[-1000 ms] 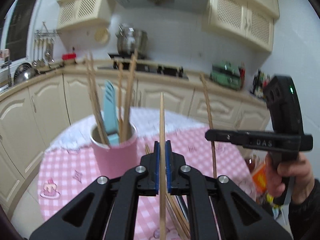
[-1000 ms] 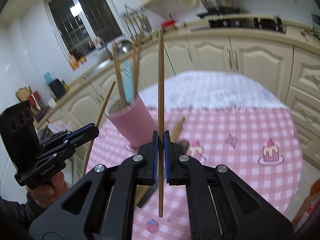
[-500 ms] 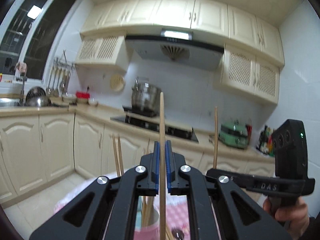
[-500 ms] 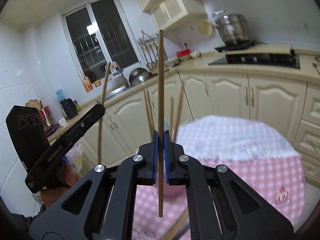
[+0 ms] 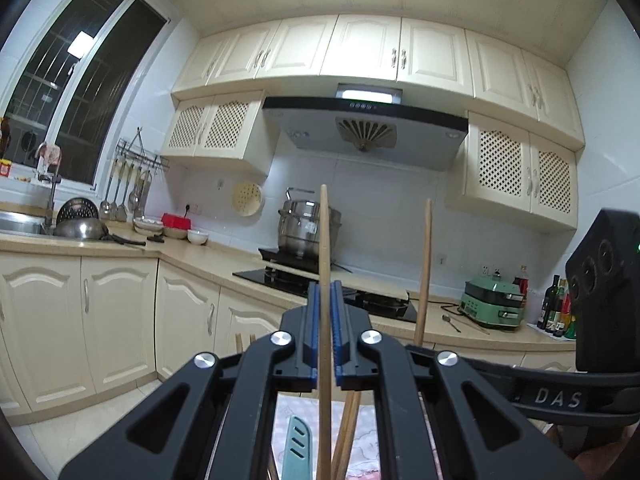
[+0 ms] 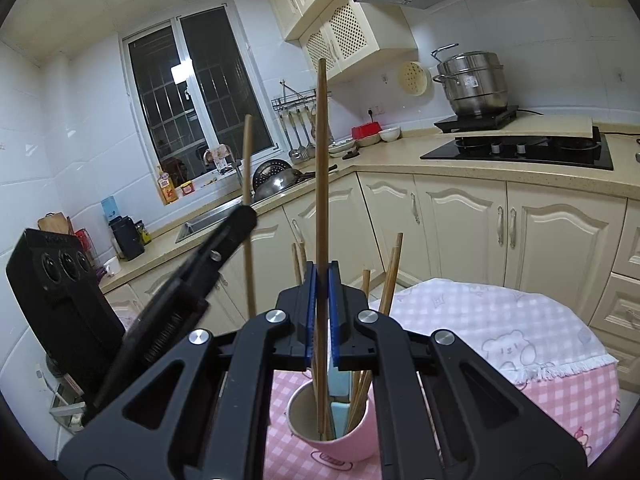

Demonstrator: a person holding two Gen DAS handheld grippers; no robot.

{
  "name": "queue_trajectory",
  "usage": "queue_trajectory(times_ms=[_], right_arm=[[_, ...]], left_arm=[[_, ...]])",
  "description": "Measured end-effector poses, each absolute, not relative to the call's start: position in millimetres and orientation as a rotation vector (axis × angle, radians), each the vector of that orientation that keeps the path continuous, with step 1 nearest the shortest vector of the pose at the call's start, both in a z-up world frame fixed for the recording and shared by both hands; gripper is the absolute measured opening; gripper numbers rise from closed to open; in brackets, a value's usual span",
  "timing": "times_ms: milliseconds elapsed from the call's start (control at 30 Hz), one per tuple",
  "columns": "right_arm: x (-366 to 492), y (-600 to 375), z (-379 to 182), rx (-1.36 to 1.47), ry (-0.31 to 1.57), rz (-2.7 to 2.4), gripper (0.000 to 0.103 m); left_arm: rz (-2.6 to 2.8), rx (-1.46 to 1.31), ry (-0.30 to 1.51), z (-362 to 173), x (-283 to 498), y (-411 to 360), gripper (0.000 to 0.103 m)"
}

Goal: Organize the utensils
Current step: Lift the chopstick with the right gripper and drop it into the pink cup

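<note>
Both tongs are pinched tight on a chopstick each: left tongs point(image 5: 325, 334) hold a chopstick point(image 5: 324, 248) upright, right tongs point(image 6: 322, 312) hold the other chopstick point(image 6: 321, 168), its tip down in the pink cup point(image 6: 340, 438). The cup sits at six o'clock on the pink-checked counter point(image 6: 560, 396). Cream cabinets point(image 5: 360, 48) at twelve o'clock, steel pot point(image 5: 306, 224) dead centre, dark window point(image 5: 80, 92) at ten.

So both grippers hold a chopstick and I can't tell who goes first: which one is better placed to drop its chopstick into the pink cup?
Probably the right gripper: its chopstick already hangs over the pink cup. The left gripper faces the cabinets.
</note>
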State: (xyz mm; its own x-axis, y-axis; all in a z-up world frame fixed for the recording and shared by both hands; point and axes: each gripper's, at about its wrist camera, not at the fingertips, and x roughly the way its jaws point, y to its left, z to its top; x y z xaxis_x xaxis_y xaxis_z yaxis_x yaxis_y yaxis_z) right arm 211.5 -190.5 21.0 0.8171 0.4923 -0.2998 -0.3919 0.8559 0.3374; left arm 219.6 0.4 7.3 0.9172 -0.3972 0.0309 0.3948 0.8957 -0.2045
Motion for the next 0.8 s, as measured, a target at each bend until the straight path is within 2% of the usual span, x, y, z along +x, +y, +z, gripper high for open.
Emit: queue_trajectory(times_ms=[333, 800], right_arm=[[222.0, -176.4, 3.0, 0.248, 0.428, 0.462, 0.006], [226.6, -168.7, -7.0, 0.223, 0.469, 0.462, 0.007]], left_arm=[[-0.381, -0.224, 0.050, -24.0, 237.6, 7.4, 0.005], [-0.373, -0.203, 0.069, -38.2, 239.8, 5.0, 0.005]])
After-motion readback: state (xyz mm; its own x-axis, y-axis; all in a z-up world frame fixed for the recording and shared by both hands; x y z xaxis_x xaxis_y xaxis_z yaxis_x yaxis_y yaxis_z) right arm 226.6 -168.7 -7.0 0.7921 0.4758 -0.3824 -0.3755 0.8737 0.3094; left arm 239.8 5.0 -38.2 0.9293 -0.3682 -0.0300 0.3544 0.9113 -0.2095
